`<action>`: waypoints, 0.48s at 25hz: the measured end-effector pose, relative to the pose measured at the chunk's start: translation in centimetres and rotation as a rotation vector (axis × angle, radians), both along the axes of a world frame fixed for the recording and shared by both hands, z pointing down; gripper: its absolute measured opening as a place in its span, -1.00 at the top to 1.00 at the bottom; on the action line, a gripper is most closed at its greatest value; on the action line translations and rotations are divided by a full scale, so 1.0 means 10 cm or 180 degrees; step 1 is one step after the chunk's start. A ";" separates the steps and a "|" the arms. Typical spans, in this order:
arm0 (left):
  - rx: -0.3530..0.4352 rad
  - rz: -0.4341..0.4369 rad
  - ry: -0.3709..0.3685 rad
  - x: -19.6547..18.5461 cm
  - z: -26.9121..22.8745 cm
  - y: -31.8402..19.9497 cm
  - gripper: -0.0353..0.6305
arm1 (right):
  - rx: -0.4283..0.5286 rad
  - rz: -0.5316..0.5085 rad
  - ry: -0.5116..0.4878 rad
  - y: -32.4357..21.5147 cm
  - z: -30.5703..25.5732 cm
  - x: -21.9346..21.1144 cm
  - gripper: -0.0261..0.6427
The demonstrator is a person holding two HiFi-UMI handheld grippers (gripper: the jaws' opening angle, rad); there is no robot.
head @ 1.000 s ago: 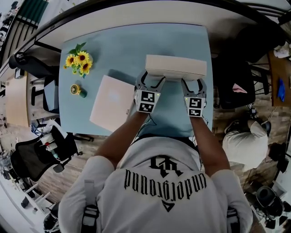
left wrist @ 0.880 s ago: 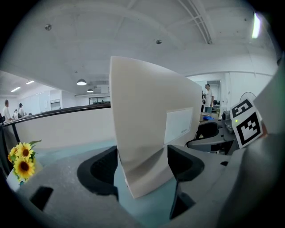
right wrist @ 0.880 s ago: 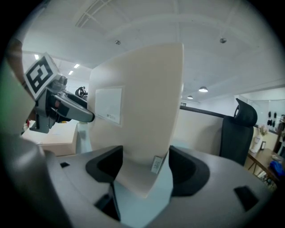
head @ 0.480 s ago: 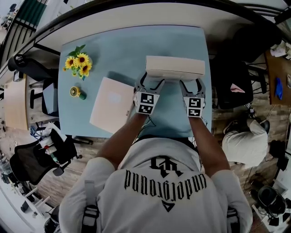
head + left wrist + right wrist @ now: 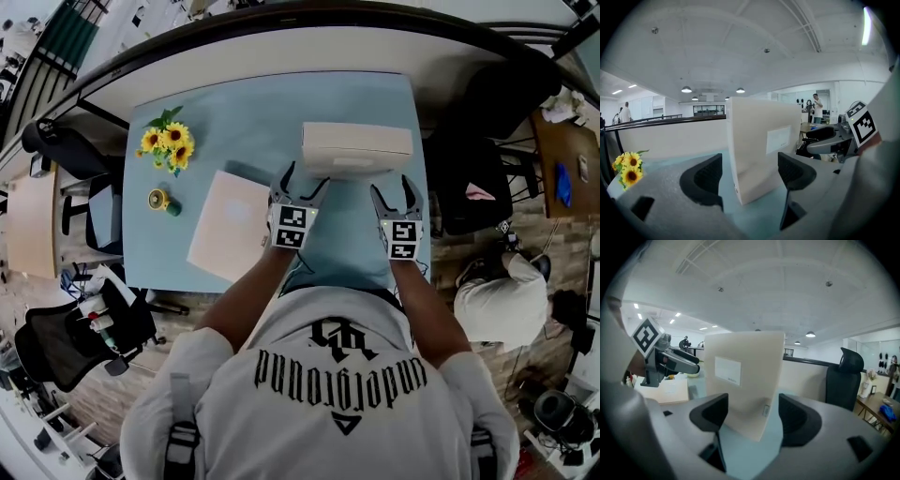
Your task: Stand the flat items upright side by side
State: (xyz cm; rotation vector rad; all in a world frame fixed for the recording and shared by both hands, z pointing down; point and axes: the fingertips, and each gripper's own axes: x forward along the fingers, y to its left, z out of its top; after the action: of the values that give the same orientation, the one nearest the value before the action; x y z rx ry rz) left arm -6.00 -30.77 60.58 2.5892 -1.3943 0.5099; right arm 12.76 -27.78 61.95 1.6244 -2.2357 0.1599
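Left gripper [image 5: 304, 182] and right gripper [image 5: 391, 187] both stood with jaws spread wide, gripping nothing; the right gripper's jaws had just been opening. Just beyond them, at the far right of the light blue table [image 5: 244, 112], a flat beige box [image 5: 357, 148] stood upright on its long edge. Its left end lined up with the left gripper's gap and its right end with the right gripper's, clear of the pads. A second flat beige box [image 5: 230, 225] lay flat to the left, near the table's near edge. Farther left stood a bunch of sunflowers [image 5: 167, 142].
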 end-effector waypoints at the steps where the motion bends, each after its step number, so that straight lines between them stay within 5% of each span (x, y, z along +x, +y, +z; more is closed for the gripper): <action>1: 0.0034 0.0007 0.0016 -0.01 -0.07 0.05 -0.25 | 0.0022 -0.0018 -0.0024 0.07 -0.07 -0.01 -0.09; 12: 0.0417 0.0246 0.0185 0.18 -0.80 0.81 -0.22 | 0.0455 -0.0228 -0.0322 0.85 -1.00 -0.11 -0.08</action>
State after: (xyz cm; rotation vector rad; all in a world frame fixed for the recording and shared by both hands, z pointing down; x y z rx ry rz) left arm -4.15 -22.65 52.55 2.7465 -1.3567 0.3616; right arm 11.70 -19.26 51.94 1.6385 -2.4280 0.0660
